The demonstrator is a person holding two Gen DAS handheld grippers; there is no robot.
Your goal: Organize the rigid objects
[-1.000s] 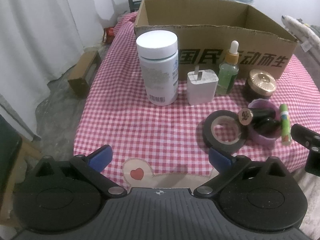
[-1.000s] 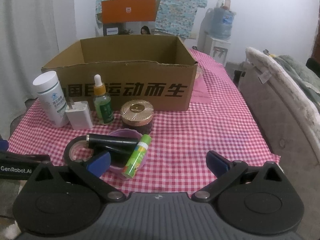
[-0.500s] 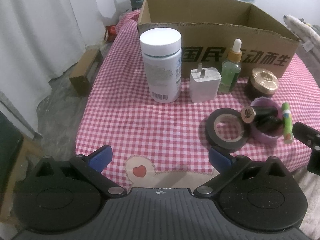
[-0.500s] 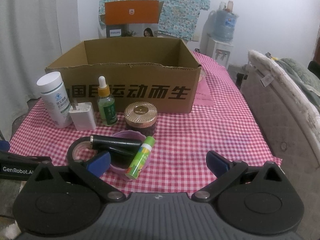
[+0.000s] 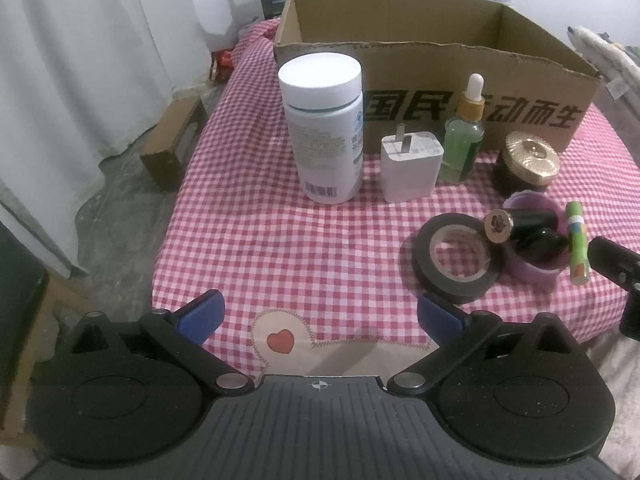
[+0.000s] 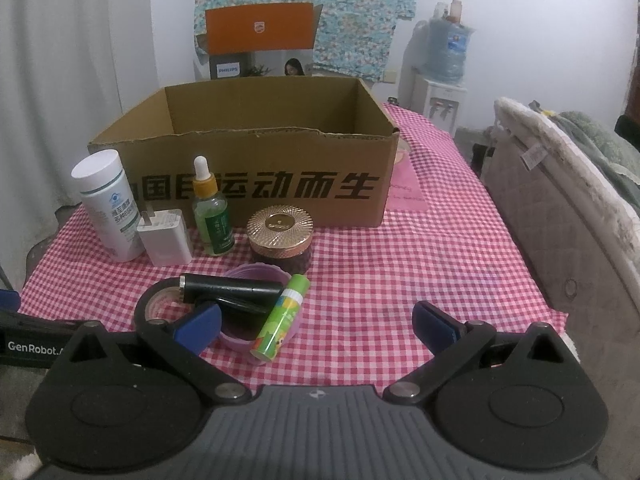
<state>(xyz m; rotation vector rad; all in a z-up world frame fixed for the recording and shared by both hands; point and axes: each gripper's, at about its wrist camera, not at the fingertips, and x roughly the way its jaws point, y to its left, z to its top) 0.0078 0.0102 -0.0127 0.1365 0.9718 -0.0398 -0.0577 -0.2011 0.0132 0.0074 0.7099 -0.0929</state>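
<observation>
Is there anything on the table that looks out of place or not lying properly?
Yes. A black tube lies across the small purple bowl, one end on the black tape roll. A green stick leans on the bowl's rim. The items near the cardboard box stand upright.

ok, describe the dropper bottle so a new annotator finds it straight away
Start at the open cardboard box on the checked cloth; a row of items stands along its printed front. The dropper bottle is third from the left, between the white charger plug and the gold-lidded jar. It alone is clear green, with an orange collar and white bulb.
</observation>
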